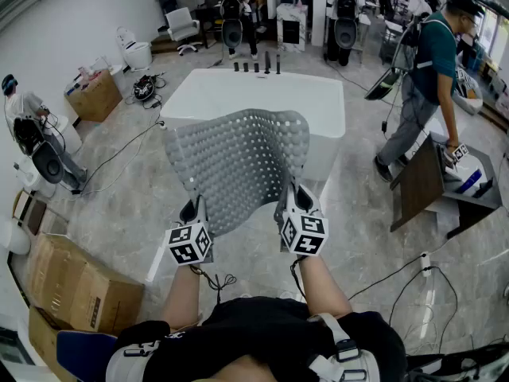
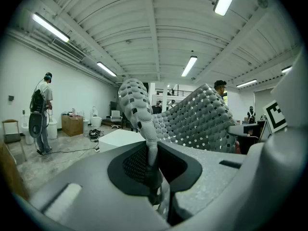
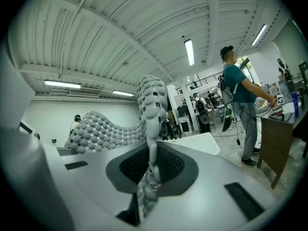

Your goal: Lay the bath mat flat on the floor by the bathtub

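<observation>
Jaws of left gripper (image 1: pixel 195 207), right gripper (image 1: pixel 291 199) clamp bath mat (image 1: pixel 238 159) before bathtub (image 1: pixel 254 95).

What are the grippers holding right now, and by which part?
Both hold the mat by its near edge: the left gripper pinches the left corner, the right gripper the right corner.

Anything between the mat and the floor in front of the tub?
Nothing visible. The mat, shut in the left gripper and right gripper, hangs over that floor and hides part of it; a cable lies on the floor left of the tub.
</observation>
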A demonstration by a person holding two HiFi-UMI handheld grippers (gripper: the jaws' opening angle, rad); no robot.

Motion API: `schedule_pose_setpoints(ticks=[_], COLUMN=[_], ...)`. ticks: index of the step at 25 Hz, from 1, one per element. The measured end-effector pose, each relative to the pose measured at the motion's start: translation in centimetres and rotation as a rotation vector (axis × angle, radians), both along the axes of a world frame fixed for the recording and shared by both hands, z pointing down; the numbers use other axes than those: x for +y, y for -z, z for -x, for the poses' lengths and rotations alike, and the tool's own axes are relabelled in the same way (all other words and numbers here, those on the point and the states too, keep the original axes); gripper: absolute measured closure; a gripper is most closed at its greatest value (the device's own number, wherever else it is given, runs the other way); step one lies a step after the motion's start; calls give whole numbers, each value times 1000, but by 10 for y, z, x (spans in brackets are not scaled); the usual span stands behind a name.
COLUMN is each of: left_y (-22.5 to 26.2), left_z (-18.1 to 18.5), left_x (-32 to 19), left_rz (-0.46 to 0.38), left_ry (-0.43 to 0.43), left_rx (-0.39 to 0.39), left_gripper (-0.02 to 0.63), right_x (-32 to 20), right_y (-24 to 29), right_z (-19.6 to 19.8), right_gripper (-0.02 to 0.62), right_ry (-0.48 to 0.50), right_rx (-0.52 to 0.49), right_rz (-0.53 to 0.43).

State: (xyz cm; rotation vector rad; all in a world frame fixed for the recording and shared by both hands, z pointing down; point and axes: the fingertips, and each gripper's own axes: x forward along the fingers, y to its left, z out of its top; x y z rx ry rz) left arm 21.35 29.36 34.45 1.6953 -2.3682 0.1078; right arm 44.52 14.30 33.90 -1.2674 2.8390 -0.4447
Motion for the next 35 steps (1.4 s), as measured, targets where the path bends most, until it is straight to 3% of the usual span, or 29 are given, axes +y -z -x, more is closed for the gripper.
schedule_pose_setpoints(ticks=[11,15,22,27,35], left_y=[8,7,1,2,-11], left_z=[3,12,37,54,77], left_x=[-7,-7,3,15,25], left_rz=[-9,-11,-25,-35,-9], left_ry=[-13,-23,-32,-44,-37], left_rx=[-26,-36,12,-5,12], left_gripper=[565,564,565,565,563], right_x=[-4,-3,7,19,26], right_y=[3,3,-2,-3,-15], right_z=[7,16,38,54,79], right_gripper=[565,565,565,564,564], right_ry=[3,-5,-24,-43,-42], right_rx=[4,-2,4,-6,17], right_rz=[-4,0,4,-9,8])
